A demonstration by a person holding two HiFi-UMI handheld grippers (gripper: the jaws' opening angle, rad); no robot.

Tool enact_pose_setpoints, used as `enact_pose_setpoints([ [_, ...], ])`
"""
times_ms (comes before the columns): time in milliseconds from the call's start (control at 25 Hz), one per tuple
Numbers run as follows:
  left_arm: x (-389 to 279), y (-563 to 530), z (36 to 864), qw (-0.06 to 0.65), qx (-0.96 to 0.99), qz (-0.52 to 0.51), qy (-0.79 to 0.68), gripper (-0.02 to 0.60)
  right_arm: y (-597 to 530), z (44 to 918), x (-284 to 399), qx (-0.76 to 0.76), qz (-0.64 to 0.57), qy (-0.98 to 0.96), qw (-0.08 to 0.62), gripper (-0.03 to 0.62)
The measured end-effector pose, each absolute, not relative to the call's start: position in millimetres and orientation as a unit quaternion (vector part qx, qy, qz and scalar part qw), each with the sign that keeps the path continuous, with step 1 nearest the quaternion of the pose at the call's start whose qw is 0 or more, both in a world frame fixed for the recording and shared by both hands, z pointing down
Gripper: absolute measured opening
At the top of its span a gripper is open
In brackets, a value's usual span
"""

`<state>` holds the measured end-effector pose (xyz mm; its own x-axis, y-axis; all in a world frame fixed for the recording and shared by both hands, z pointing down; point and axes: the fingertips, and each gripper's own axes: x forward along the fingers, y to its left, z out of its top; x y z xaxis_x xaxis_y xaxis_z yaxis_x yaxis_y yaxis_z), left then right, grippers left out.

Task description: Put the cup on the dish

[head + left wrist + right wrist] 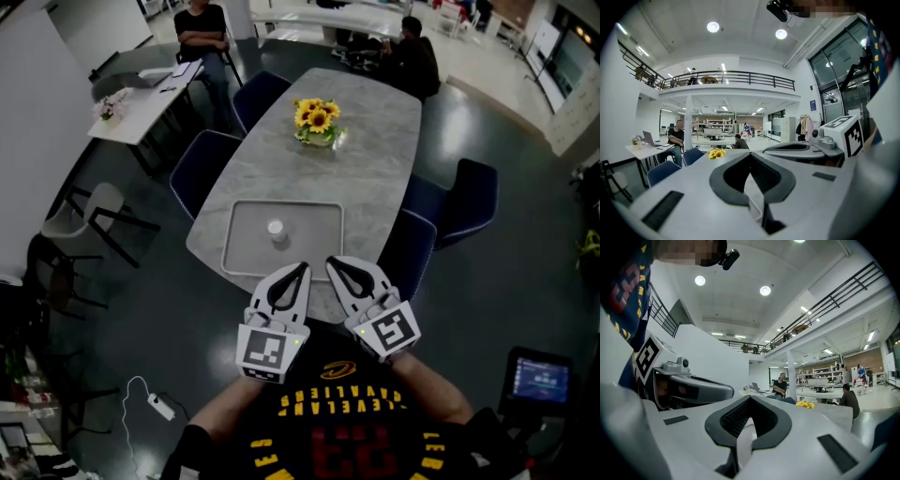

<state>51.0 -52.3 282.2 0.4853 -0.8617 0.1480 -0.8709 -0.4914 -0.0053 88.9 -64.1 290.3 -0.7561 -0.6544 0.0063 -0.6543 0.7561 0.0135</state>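
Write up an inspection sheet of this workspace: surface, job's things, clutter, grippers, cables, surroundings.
Surface: grey marble-look table, bare around the dish.
Job's things: white cup stands upright on the rectangular dish, near its middle.
Clutter: sunflowers on the table's far half; nothing else seen.
Grippers: left gripper and right gripper are both shut and empty, side by side at the table's near edge, holding nothing.
Cables: white cable with an adapter lies on the floor to the person's left.
Surroundings: blue chairs around the table; two seated people beyond it; white desk; lit screen at right.
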Motion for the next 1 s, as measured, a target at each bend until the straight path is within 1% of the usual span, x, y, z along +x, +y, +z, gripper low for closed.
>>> enact_pose_setpoints([
  [320, 51.9, -43.7, 283.2, 0.024, 0.856, 0.056, -0.514, 0.000, -54.3, 290.8, 90.0, 0.336, -0.022, -0.942, 0.008, 0.006],
  [800, 64.7, -20.8, 289.4, 0.042, 0.856, 0.064, -0.511, 0.000, -30.6, 296.6, 102.6, 0.338, -0.011, -0.941, 0.015, 0.006],
  [1000, 66.7, -17.9, 290.5, 0.035, 0.858, 0.063, -0.508, 0.000, -28.5, 293.4, 103.5, 0.337, -0.018, -0.941, 0.017, 0.006],
])
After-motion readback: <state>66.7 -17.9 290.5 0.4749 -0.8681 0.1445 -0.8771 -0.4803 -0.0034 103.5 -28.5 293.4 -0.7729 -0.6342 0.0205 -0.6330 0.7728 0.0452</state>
